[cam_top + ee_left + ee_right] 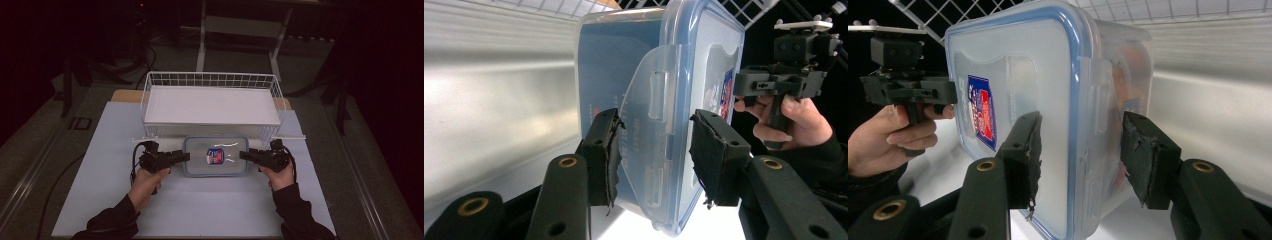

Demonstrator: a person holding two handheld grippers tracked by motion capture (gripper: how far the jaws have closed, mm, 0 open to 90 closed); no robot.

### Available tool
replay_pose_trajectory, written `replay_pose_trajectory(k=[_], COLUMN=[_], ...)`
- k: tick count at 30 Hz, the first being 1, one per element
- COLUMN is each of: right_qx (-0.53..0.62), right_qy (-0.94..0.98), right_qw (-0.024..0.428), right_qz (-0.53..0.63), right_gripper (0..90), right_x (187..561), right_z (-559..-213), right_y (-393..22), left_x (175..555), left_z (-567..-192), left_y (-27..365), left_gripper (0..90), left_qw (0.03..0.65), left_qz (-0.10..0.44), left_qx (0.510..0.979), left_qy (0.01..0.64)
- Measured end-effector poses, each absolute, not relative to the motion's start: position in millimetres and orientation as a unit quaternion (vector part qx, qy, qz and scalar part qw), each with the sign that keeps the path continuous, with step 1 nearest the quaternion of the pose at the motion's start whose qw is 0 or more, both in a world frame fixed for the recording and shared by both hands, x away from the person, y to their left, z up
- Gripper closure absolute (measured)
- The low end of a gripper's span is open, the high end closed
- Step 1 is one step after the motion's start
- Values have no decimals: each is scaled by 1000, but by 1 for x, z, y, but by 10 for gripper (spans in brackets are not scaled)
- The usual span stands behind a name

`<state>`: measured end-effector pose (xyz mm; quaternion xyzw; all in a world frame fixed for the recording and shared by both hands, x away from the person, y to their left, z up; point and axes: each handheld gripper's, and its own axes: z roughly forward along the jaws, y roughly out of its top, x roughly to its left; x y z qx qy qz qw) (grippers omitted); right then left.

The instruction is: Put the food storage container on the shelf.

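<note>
Darkness surrounds a pale table (200, 210), where a white wire basket (212, 80) is set at the far side. Just in front of it, a clear plastic container (216, 156) with a blue-rimmed lid and a red-and-blue label is seen lying flat. The left gripper (184, 156) is brought against the container's left end, its jaws spread wide around the side latch (659, 130), pads apart from the plastic. The right gripper (245, 155) is placed at the opposite end, jaws likewise wide astride the rim.
</note>
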<state>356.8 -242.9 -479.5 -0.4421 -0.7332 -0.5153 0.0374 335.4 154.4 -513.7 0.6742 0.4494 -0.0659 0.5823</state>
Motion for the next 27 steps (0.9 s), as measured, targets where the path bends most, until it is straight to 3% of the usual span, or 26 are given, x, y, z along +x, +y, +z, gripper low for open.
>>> replay_pose_trajectory(k=[23, 27], right_qx=[-452, -459], right_qy=[-714, -722], right_qw=[9, -32], right_qz=[-534, -516], right_gripper=[493, 537], right_x=[381, 378], right_z=[-493, -492], right_y=[-242, -234], left_x=[358, 360], left_z=[-520, -527], left_y=[143, 142], left_gripper=[505, 444], left_qw=[610, 600], left_qz=[-8, 30], left_qx=[644, 646], left_qy=[462, 471])
